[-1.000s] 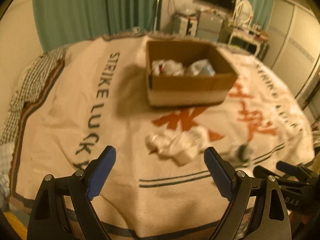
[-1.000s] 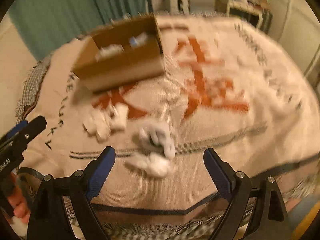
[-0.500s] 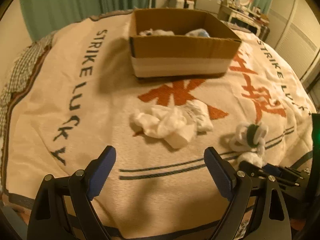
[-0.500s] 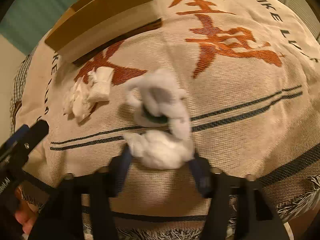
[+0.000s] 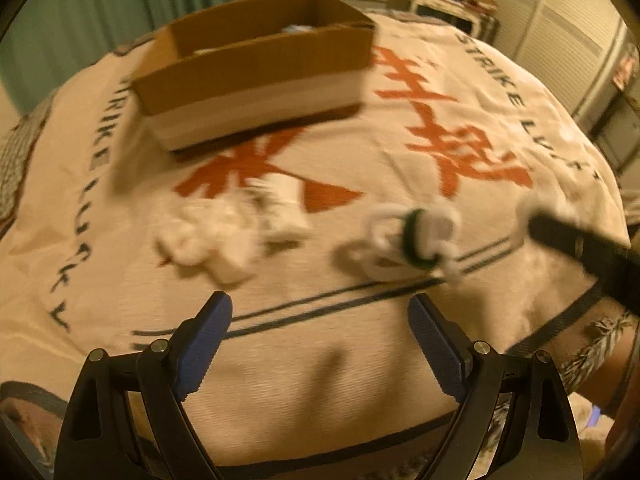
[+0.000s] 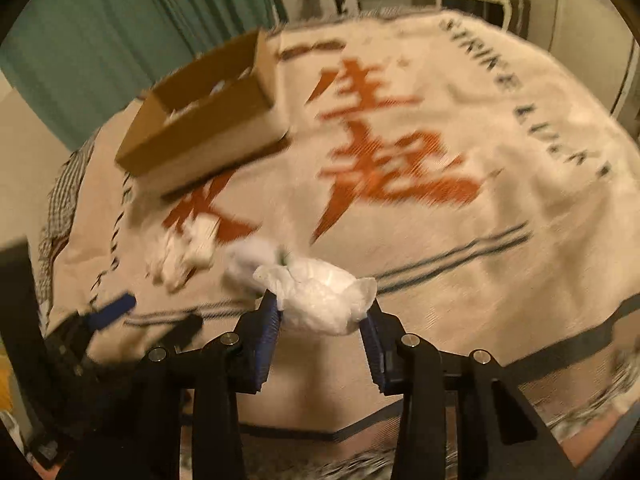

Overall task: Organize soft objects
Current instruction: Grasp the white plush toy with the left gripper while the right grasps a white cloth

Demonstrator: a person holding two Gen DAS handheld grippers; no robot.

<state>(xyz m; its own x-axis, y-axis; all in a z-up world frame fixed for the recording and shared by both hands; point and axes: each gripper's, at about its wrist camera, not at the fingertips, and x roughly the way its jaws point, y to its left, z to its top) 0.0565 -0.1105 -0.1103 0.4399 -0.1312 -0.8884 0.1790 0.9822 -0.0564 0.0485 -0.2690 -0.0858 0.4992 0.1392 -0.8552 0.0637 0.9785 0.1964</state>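
In the right wrist view my right gripper [image 6: 320, 314] has a crumpled white cloth [image 6: 320, 294] between its blue pads, which press on it as the jaws keep closing. Just behind it lies a white and green sock bundle [image 6: 250, 256] [image 5: 416, 236]. A loose pile of white cloths [image 5: 216, 240] [image 6: 180, 252] rests on the blanket further left. My left gripper [image 5: 320, 306] hangs open and empty over the blanket's striped border, a little short of the pile and the bundle. The cardboard box [image 5: 256, 80] [image 6: 200, 132] stands beyond, with soft white items inside.
A cream blanket [image 5: 480, 288] with orange characters and dark lettering covers the bed. Green curtains [image 6: 100, 40] hang behind the box, and furniture stands at the far wall. The right gripper's dark finger [image 5: 580, 248] crosses the right side of the left wrist view.
The right gripper's jaws came together around the white cloth and now carry it off the blanket. The left gripper moved down and closer to the blanket, staying open.
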